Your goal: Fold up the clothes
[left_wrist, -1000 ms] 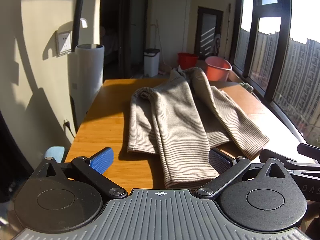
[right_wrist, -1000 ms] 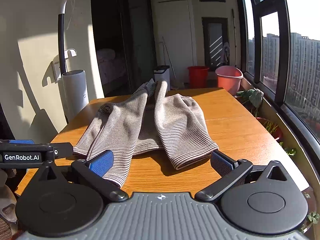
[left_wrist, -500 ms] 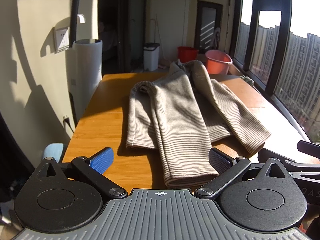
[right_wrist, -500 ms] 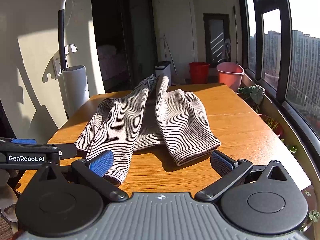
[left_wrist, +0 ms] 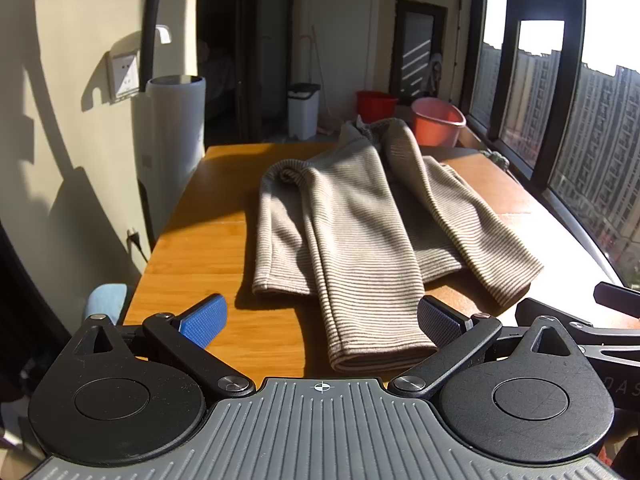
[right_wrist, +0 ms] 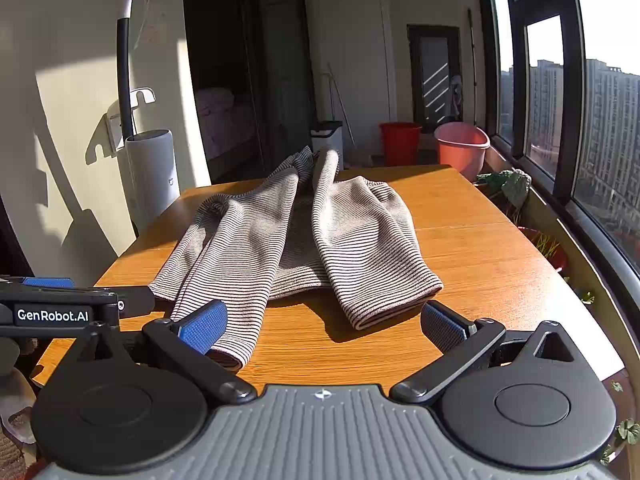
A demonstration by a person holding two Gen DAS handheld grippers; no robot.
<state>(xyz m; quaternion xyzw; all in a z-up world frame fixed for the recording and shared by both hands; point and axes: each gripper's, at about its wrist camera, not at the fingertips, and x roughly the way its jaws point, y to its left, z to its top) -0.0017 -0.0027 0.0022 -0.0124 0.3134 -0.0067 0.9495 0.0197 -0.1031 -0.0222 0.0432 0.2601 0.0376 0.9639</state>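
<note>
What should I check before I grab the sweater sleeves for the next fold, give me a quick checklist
1. Left gripper open and holding nothing: ok.
2. Right gripper open and holding nothing: ok.
3. Striped sweater lies fully on the wooden table, nothing hanging over the near edge: ok.
4. Both sleeves folded in over the body, cuffs pointing at the grippers: ok. Left cuff lies between the left fingers; right cuff sits just beyond the right gripper.
5. Far collar end flat: not ok, it looks bunched and raised.
6. Fingers touching the cloth or still above it: cannot tell.
</note>
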